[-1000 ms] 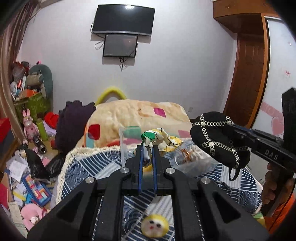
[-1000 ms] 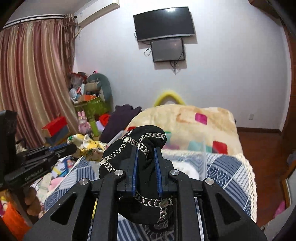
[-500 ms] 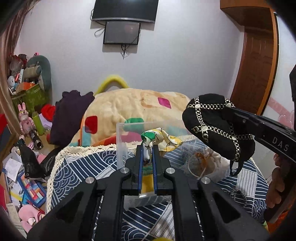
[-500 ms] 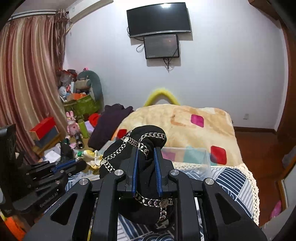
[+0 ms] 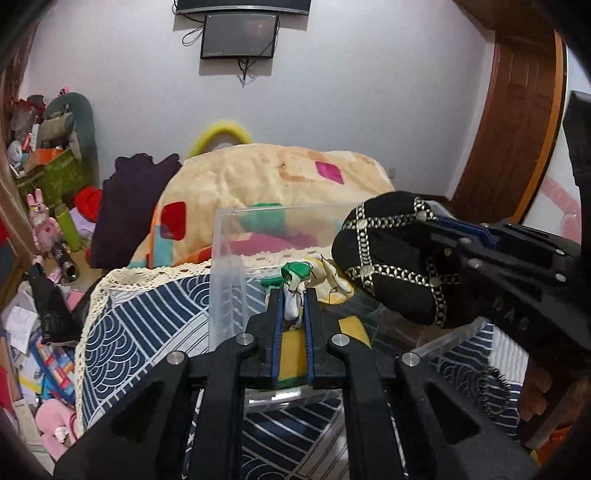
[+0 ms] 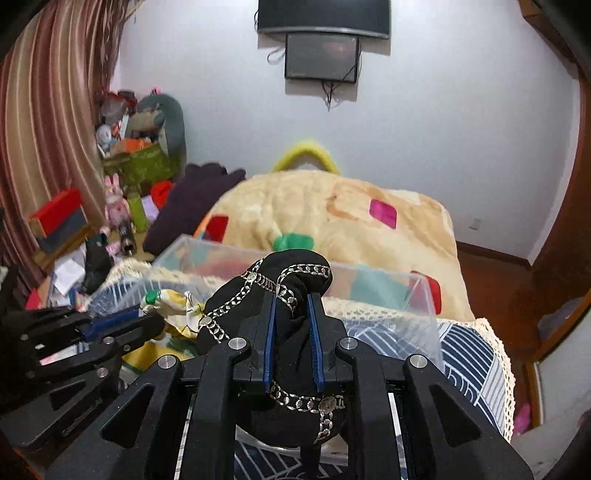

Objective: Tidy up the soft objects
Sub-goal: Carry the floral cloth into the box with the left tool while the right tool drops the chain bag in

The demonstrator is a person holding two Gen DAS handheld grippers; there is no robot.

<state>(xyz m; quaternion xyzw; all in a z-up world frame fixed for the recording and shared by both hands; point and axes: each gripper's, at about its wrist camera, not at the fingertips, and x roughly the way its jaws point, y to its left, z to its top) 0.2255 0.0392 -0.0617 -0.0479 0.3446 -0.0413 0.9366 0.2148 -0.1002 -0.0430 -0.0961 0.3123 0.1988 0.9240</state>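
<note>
The clear bin sits on the bedspread ahead of both grippers. Behind it lies the blanket.

There were two tongs, one black chain-trimmed pouch, one yellow patterned cloth, one clear plastic bin, and two wall screens.

The left tool is matte black plastic with blue finger pads and round silver screws. The right tool matches, with pale embossed lettering on its side; bare skin of the right hand shows behind it.
</note>
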